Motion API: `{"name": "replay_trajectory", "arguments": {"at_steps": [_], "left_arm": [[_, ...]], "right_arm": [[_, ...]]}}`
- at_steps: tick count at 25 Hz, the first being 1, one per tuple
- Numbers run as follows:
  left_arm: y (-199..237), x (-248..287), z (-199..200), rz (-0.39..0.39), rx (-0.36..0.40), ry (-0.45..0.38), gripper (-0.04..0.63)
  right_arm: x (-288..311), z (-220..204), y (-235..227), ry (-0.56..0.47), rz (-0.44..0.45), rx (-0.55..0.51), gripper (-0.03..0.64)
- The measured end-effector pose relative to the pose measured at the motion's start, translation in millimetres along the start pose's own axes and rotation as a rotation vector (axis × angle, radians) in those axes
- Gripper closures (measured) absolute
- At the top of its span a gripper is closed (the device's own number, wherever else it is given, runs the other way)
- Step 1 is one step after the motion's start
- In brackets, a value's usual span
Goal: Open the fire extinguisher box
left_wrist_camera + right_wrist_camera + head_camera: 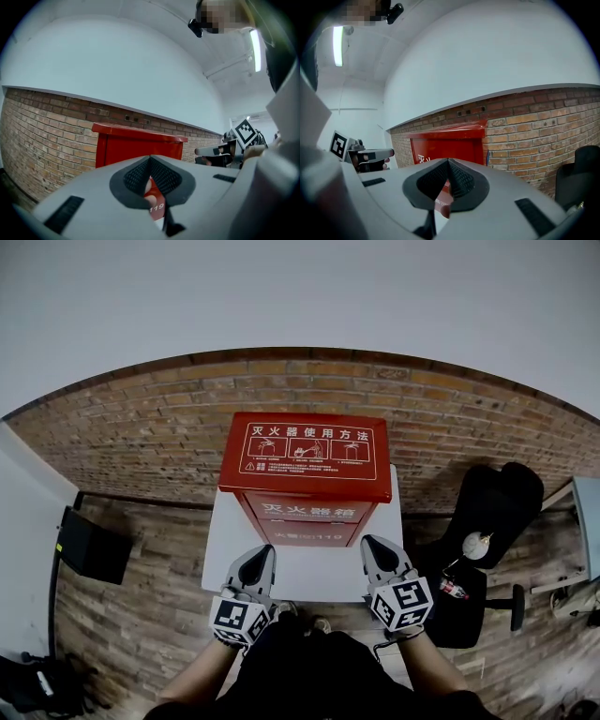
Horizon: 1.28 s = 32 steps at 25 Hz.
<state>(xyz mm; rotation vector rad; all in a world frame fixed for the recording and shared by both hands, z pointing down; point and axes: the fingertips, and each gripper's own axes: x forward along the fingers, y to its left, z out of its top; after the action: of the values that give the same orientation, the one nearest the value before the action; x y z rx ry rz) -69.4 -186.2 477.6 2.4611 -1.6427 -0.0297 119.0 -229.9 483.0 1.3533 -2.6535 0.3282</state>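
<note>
box: red fire extinguisher box [305, 474] stood shut, white instruction panel on lid, white characters on front | place: on white slab [225, 554] against brick wall [141, 437], at 12 o'clock from both grippers | left gripper [262, 557]: jaws were together, nothing held | right gripper [373, 547]: the same

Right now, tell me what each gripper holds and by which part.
Nothing is held: the left gripper and the right gripper are both shut and empty.

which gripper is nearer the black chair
The right grey gripper: the black office chair stands at its outer side; the left grey gripper is farther from it.
</note>
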Motion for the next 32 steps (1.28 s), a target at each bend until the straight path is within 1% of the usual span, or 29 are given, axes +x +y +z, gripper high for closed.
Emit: {"name": "replay_trajectory", "arguments": {"at_steps": [4,8,11,14,18,21,23,25,26,27,30,32], "left_arm": [[10,12,11,-0.043,0.015,-0.010,0.546],[26,22,21,-0.078,0.021,-0.022,0.546],[37,27,28,-0.096,0.024,-0.036,0.546],[45,31,35,-0.117,0.051,-0.062,0.546],[58,30,49,-0.129,0.080,-0.108,0.546],[66,27,65,-0.141,0.116,-0.154,0.546],[70,25,74,-0.133,0.147,-0.176,0.543],[75,21,79,-0.114,0.193,-0.185,0.500],[78,20,81,-0.102,0.209,-0.186,0.468],[82,19,82,-0.088,0.215,-0.184,0.439],[98,22,85,-0.059,0.192,-0.169,0.370],[110,25,86,-0.053,0.174,-0.165,0.330]], "right_arm": [[11,6,8,-0.004,-0.009,0.000,0.599],[22,17,12,-0.041,-0.016,0.004,0.600],[30,23,17,-0.052,-0.036,-0.017,0.599],[36,31,21,-0.075,-0.048,-0.025,0.599],[37,50,25,-0.144,-0.061,-0.041,0.598],[34,61,22,-0.176,-0.092,-0.064,0.598],[30,69,15,-0.195,-0.113,-0.075,0.597],[25,75,7,-0.203,-0.118,-0.086,0.595],[23,78,4,-0.205,-0.117,-0.095,0.575],[21,80,0,-0.206,-0.114,-0.107,0.536],[17,88,-12,-0.206,-0.107,-0.173,0.443],[18,90,-20,-0.199,-0.088,-0.209,0.407]]}}
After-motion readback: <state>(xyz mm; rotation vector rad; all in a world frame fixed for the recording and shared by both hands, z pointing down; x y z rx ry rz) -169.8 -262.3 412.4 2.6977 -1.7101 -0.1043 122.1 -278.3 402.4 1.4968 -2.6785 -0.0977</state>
